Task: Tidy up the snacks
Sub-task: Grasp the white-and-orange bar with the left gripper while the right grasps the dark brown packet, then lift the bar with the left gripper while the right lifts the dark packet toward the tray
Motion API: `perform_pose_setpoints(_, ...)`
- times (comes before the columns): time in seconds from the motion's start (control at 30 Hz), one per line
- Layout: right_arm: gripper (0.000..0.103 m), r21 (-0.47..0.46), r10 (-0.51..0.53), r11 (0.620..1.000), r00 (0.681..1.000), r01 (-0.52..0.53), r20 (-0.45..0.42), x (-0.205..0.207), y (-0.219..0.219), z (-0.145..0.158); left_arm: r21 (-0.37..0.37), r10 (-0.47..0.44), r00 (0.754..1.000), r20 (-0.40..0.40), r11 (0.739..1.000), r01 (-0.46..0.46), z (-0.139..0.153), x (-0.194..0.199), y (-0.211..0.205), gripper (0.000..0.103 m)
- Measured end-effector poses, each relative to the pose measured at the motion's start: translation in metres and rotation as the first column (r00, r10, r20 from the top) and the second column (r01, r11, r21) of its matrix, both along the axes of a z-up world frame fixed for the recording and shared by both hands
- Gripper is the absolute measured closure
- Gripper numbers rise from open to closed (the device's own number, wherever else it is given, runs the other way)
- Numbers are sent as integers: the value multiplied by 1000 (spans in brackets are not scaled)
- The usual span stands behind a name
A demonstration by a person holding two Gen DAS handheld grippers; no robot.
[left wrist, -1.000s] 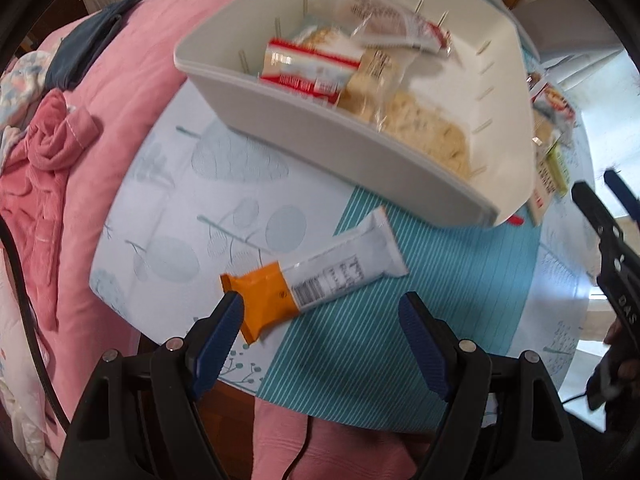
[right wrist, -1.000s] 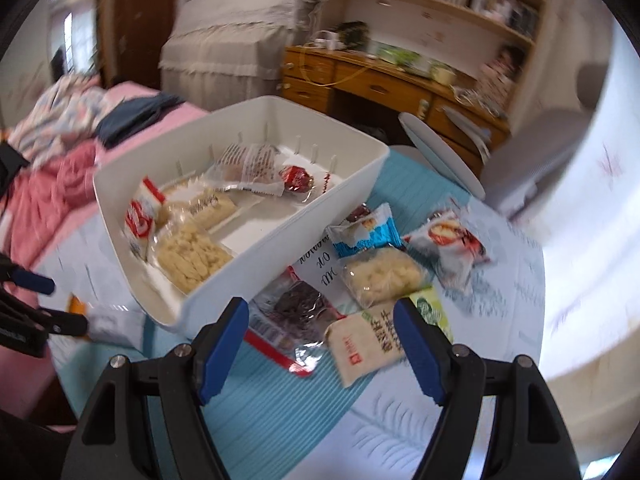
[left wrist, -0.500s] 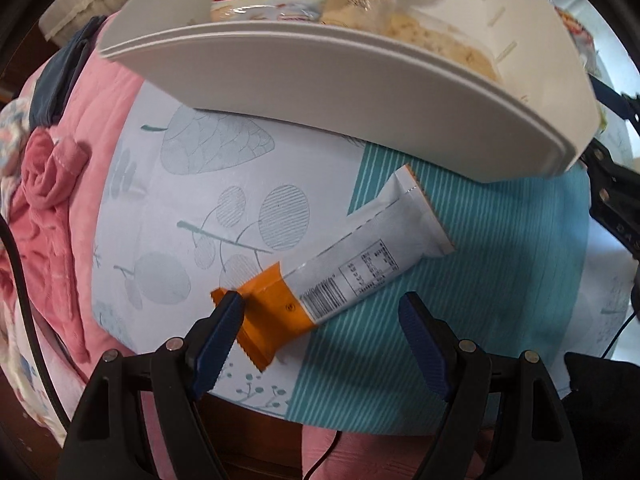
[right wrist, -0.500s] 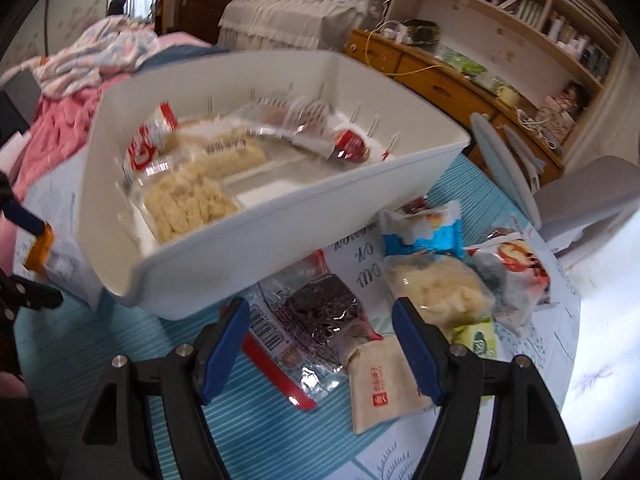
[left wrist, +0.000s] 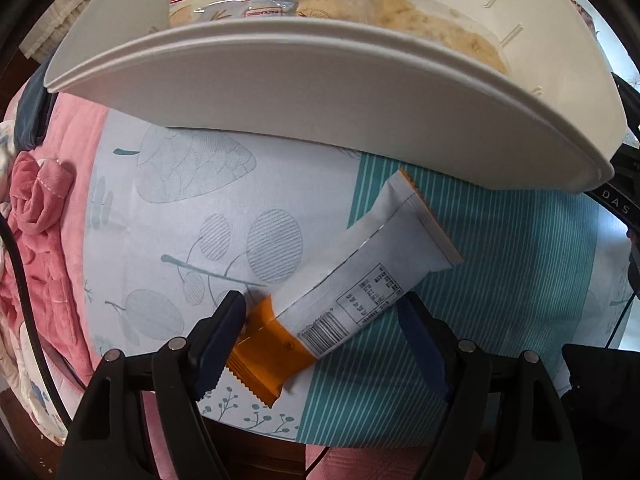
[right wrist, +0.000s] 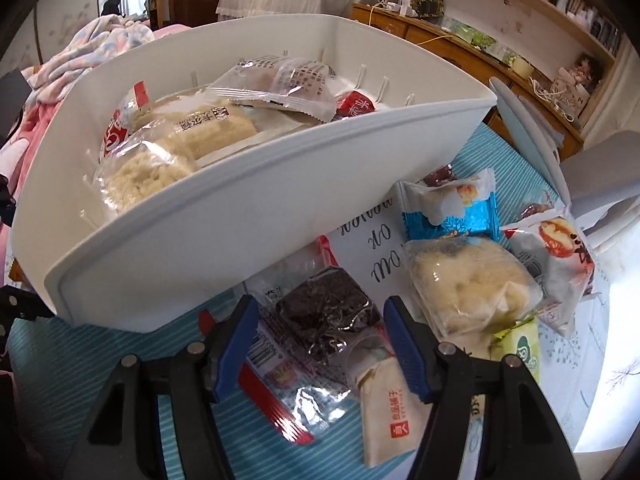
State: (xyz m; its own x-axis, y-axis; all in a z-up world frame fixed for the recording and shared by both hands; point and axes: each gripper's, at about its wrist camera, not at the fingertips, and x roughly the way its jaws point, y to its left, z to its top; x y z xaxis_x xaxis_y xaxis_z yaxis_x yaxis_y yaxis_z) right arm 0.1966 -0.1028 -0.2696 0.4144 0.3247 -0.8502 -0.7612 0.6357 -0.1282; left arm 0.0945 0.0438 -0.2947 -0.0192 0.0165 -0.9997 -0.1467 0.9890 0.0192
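Left wrist: glossy flat snack bar [left wrist: 362, 292], smooth curved white bin [left wrist: 320, 92].

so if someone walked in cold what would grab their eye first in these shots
Probably the big white bin filling the middle of the table, already holding several wrapped snacks. Next, the left gripper hangs open over the orange-and-white snack bar lying on the tablecloth just in front of the bin. The right gripper is closing around a clear packet with a dark brownie-like cake, beside a loose heap of other packets.
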Motion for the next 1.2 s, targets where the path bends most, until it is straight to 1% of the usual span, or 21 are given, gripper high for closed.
perform_pose_setpoints(0.07,38,8,-7,1000,1000,7,-13,1,-1,0,-25,-2,1000,6,1000,2,0,0,1,31)
perform_pose_setpoints(0.2,39,19,-22,1000,999,23,-31,1,-3,-1,-25,-27,999,29,999,28,4,1,-2,50)
perform_pose_setpoints(0.27,41,19,-30,999,999,30,-30,0,-2,0,-24,-41,998,37,999,42,5,2,-4,53)
perform_pose_setpoints(0.3,43,18,-34,999,999,34,-32,6,-1,0,-26,-41,998,43,999,42,5,1,-1,56)
perform_pose_setpoints(0.53,53,-1,-88,996,995,88,-48,6,-7,3,-60,-5,998,58,998,8,15,2,-4,69)
perform_pose_setpoints(0.67,58,-13,-110,994,992,109,-54,3,-10,4,-94,25,998,52,995,-20,17,-8,-2,69)
perform_pose_setpoints(0.87,61,-22,-153,988,985,152,-74,-1,-14,5,-91,54,996,74,995,-47,28,-26,-4,69)
perform_pose_setpoints(1.07,61,-8,-207,978,970,208,-124,-9,-23,6,-94,93,991,98,992,-84,45,-45,2,69)
perform_pose_setpoints(1.13,61,0,-225,974,963,228,-149,-14,-28,6,-93,97,990,105,992,-87,53,-52,-3,69)
perform_pose_setpoints(1.2,61,11,-239,969,953,245,-184,-19,-34,7,-103,113,989,100,989,-103,56,-59,3,69)
